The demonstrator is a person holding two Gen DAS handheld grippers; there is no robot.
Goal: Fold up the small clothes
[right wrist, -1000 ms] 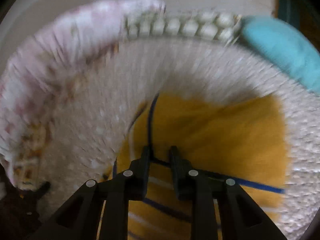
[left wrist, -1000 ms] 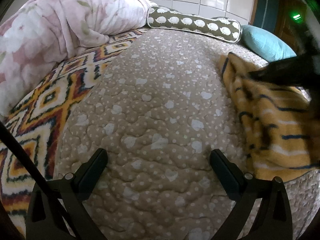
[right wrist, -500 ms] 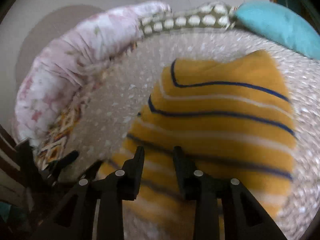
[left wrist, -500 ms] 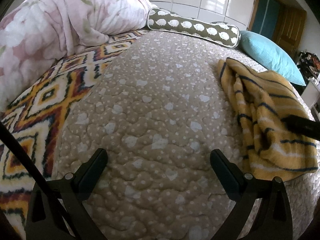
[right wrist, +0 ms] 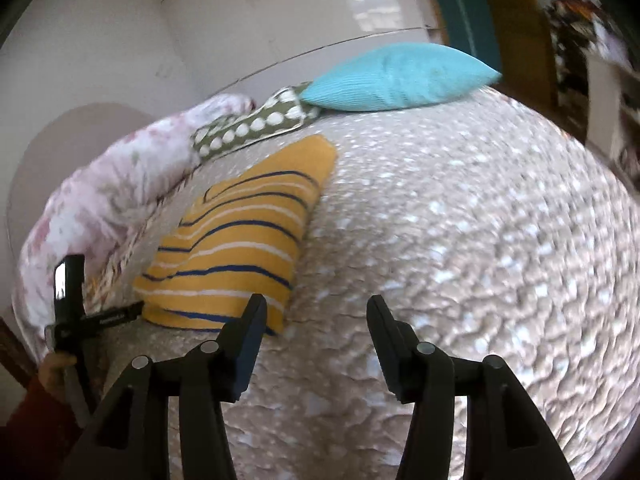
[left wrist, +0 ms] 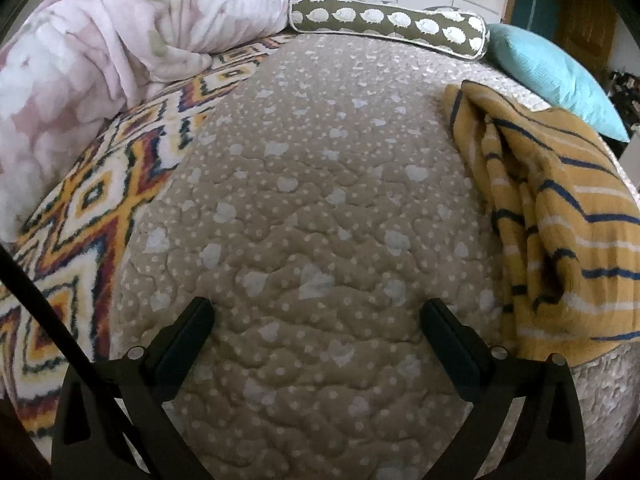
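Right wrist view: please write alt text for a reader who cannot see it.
A yellow striped garment lies loosely folded on a beige quilted bed, just left of the right tongs, whose jaws are opening with nothing between them. Behind it rest a turquoise cushion, a patterned bolster and a pink floral duvet.

left wrist: close, downward | right wrist: oblique | shared: quilt [left wrist: 320, 200]

Right wrist view smeared by motion blur, quilt [right wrist: 460, 220] texture and shelf clutter [right wrist: 600, 40] top right unreadable; striped garment [left wrist: 560, 220] cut off by the left wrist view's right edge; left gripper [right wrist: 80, 312] only partly visible at frame left, jaw state unreadable there.
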